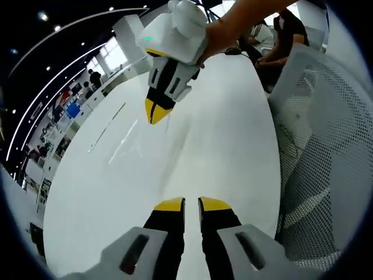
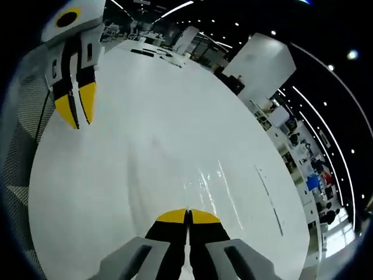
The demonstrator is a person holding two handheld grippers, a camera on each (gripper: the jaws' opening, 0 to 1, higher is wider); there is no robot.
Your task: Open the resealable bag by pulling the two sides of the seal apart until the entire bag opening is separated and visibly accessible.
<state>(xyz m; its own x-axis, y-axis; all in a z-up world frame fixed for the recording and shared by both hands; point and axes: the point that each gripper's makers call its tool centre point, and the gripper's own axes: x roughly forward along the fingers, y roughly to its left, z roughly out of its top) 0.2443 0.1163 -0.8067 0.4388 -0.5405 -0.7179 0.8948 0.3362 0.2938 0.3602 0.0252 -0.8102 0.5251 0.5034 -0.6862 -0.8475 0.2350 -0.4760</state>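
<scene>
My left gripper (image 1: 191, 204) hangs over a glossy white table (image 1: 221, 134), its yellow-tipped jaws a narrow gap apart with nothing visible between them. My right gripper (image 1: 155, 112) comes in from the top of the left gripper view, held by a hand (image 1: 233, 26), tips together and pointing back at me. In the right gripper view my right gripper (image 2: 187, 213) has its jaws pressed shut, and the left gripper (image 2: 77, 108) hangs at the upper left. Thin bright streaks (image 2: 213, 178) lie on the table; I cannot tell whether they are clear film or light reflections.
A white mesh chair back (image 1: 317, 151) stands close on the right of the left gripper view and shows again as mesh (image 2: 17, 151) at the left edge. People (image 1: 285, 35) sit at the table's far end. Shelves (image 2: 309, 169) and a white pillar (image 2: 262, 64) stand beyond the table.
</scene>
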